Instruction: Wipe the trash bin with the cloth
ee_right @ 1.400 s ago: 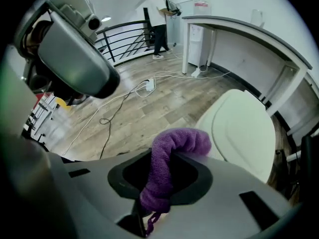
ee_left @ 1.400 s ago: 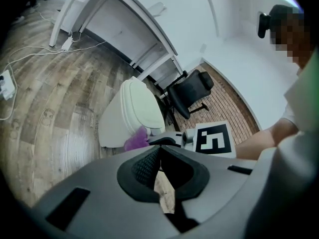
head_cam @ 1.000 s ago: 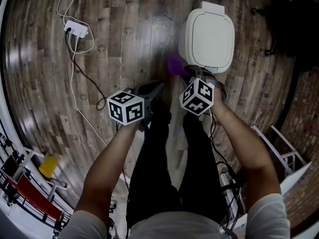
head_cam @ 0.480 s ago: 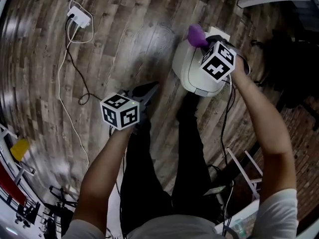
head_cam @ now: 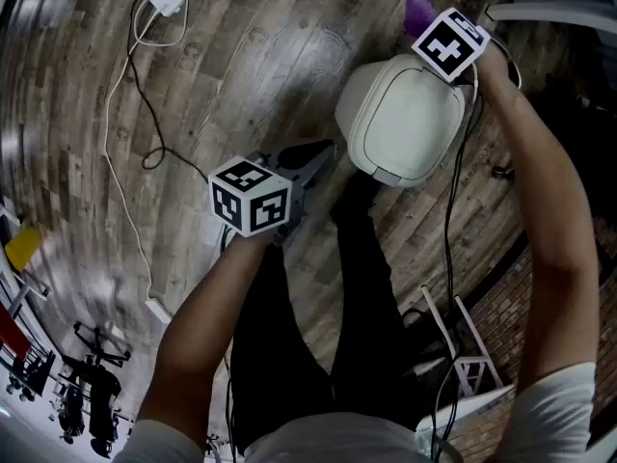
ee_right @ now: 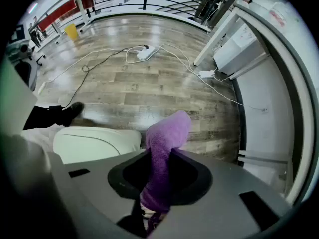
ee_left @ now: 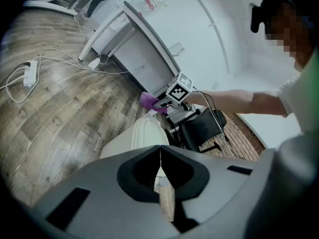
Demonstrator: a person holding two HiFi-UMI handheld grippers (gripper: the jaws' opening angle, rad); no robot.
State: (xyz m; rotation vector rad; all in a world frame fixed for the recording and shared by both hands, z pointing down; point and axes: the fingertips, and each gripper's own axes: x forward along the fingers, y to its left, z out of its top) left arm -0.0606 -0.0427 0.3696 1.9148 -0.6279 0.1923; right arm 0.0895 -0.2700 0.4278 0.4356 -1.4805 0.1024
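Plank floor [head_cam: 241, 66]; cloth [ee_right: 167, 133] in right hand-held gripper [ee_right: 160, 156], clearest in its own view

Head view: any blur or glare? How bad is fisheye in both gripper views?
Head view: floor smeared at the left edge, pale sheen upper left, centre crisp. Left gripper view: heavy fisheye, black corners. Right gripper view: same bowing, glare on far floor, cloth sharp.
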